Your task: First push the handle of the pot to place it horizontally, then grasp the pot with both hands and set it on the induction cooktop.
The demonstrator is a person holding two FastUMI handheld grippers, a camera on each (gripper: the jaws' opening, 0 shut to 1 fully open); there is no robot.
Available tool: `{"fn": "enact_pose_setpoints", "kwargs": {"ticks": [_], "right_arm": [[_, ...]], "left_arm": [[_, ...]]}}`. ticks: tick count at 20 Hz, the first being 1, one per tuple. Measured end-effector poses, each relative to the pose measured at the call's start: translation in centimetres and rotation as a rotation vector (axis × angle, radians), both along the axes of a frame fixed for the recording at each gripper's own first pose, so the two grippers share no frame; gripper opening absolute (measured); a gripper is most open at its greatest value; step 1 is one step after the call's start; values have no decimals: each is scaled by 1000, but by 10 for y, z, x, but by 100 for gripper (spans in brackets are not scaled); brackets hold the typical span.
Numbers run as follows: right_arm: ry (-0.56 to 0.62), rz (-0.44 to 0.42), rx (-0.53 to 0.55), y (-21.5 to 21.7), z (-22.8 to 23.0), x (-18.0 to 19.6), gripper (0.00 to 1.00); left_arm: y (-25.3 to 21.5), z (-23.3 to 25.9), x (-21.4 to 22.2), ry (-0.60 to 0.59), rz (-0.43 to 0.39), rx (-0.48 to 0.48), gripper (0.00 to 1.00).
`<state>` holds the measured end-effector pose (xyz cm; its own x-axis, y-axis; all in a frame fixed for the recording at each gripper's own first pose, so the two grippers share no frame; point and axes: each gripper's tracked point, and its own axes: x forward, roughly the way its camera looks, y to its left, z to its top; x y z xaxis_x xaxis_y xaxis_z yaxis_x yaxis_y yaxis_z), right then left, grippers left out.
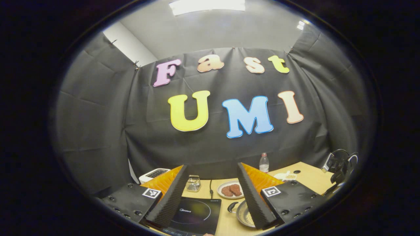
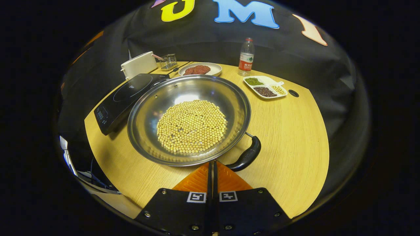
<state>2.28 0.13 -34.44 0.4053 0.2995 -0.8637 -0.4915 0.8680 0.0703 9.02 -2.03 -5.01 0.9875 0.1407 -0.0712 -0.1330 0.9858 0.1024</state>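
In the right gripper view, the right gripper [image 2: 212, 167] is sitting at 6 o'clock with its two fingers pressed together and nothing between them, the tips lying just beside the near rim of the pot [image 2: 189, 119]. The pot is resting on the wooden table [image 2: 288, 137] at the centre of this view and is holding a mound of yellow beans [image 2: 192, 126]. Its black handle [image 2: 246, 156] is projecting from the rim toward 5 o'clock, just beside the closed fingers; contact cannot be confirmed. The induction cooktop [image 2: 126, 100] is lying at 10 o'clock, its edge just beside the pot. Beyond the pot, a plate of meat [image 2: 200, 69] is standing at 12 o'clock, a bottle [image 2: 246, 57] at 1 o'clock and a divided dish [image 2: 265, 86] at 2 o'clock. In the left gripper view, the left gripper [image 1: 212, 196] is hanging above the table with its fingers spread wide, gripping nothing; the induction cooktop [image 1: 195, 214] is showing between them at 6 o'clock, and part of the pot [image 1: 244, 214] is lying beside the right-hand finger.
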Motion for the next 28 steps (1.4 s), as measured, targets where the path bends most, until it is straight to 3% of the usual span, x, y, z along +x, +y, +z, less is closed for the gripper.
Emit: {"fn": "enact_pose_setpoints", "kwargs": {"ticks": [2,3,4,5,15,17,18,19,20,22,28], "right_arm": [[-17,-2,-11,-6,-2,9,0],[-23,-4,-14,-8,-2,12,0],[-29,-8,-15,-10,-4,17,0],[-37,-18,-20,-13,-5,22,0],[-150,-138,-7,-35,6,58,1],[-203,-184,12,-46,16,66,36],[-222,-216,28,-51,20,67,70],[-239,-246,53,-53,24,70,78],[-253,-279,72,-55,32,71,100],[-283,-327,89,-59,37,76,100],[-305,-367,114,-44,39,85,100]], "left_arm": [[-3,-4,2,6,5,1,99],[-4,-6,3,9,7,2,93],[-5,-6,4,11,9,3,99],[-6,-8,5,14,11,4,96],[-11,-37,14,65,14,-5,99],[-13,-45,18,79,-2,-18,96],[-13,-50,20,86,-7,-28,99],[-13,-55,22,94,-11,-39,99],[-13,-61,25,104,-16,-50,97],[-12,-74,30,126,-25,-64,93],[-17,-120,52,216,-64,-99,96]]}}
